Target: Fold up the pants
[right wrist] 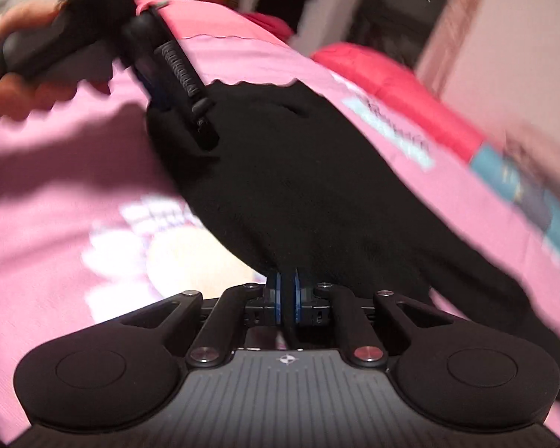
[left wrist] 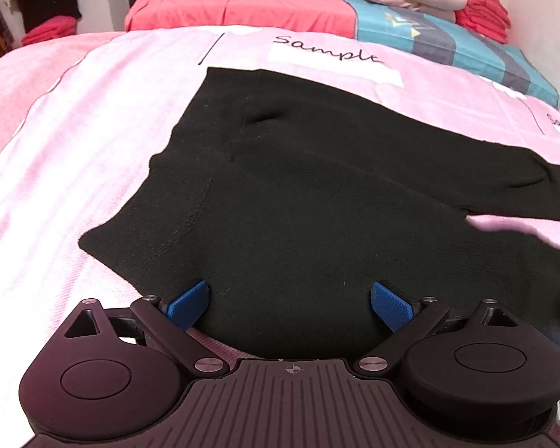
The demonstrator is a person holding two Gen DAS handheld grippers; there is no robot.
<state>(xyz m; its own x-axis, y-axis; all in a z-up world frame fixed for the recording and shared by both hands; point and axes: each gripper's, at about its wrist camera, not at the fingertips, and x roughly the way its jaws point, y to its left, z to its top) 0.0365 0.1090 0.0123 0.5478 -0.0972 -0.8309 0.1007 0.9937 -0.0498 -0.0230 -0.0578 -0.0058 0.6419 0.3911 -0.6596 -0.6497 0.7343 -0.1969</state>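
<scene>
Black pants (left wrist: 317,194) lie spread on the pink bedsheet (left wrist: 74,142). Left gripper (left wrist: 289,304) rests over their near edge, blue pads spread wide, pinching nothing. Right gripper (right wrist: 287,295) is clamped tight on black fabric.

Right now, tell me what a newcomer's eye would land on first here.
First, the black pants spread across the middle of the pink bedsheet. Next, the left gripper, its blue fingers wide open over the near edge of the pants, while the right gripper pinches a fold of the cloth.
</scene>
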